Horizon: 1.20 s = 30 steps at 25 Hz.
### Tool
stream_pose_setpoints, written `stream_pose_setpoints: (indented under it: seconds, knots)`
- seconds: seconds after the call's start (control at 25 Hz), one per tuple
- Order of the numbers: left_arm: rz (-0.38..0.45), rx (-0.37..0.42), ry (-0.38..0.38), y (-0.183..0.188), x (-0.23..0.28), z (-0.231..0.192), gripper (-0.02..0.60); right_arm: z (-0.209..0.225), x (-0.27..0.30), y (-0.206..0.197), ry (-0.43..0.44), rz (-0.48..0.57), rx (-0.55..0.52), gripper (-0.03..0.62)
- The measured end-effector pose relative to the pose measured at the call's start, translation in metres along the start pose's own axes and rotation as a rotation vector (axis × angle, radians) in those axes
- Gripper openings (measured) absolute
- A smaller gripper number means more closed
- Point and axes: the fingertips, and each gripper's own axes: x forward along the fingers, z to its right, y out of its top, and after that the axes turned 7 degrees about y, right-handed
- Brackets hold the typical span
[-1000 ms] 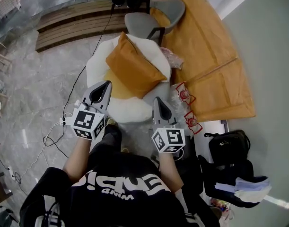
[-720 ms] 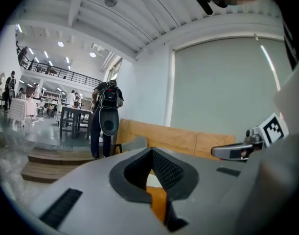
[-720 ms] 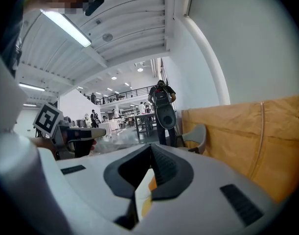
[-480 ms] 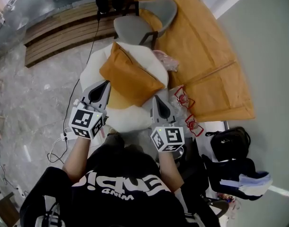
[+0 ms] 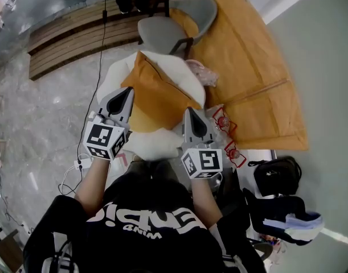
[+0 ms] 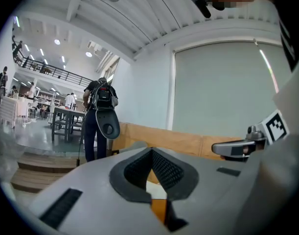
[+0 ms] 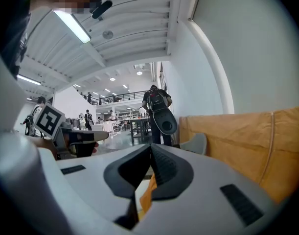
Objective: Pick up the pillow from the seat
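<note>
Left tool point(image 5: 126, 91) and right tool point(image 5: 191, 111) are closed, empty; unless opened, they could push the pillow point(image 5: 156, 95) off the seat point(image 5: 154, 144).

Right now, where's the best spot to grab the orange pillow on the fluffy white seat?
Probably its near edge, coming from the person's side. The orange pillow lies on the white seat with that edge between the left hand-held gripper and right hand-held gripper. Both are shut, so open first.
</note>
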Motion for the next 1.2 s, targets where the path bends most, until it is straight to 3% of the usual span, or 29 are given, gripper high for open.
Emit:
stream_pose_setpoints:
  seconds: [0.16,0.32,0.52,0.84,1.2]
  knots:
    - [-0.006,0.002,0.017,0.002,0.013,-0.003,0.008,0.009,0.013,0.000,0.019,-0.010,0.005,0.021]
    - [0.009,-0.062,0.009,0.001,0.029,-0.006,0.008,0.026,0.025,-0.008,0.026,-0.025,0.025,0.021]
    - [-0.046,-0.042,0.036,-0.022,0.054,-0.014,0.008,0.049,0.042,-0.027,0.025,-0.057,0.054,0.021]
    - [-0.121,-0.043,0.056,-0.081,0.099,-0.033,0.008,0.080,0.072,-0.076,0.040,-0.083,0.090,0.021]
    - [-0.220,-0.066,0.076,-0.179,0.132,-0.043,0.008,0.107,0.080,-0.182,-0.002,-0.200,0.171,0.021]
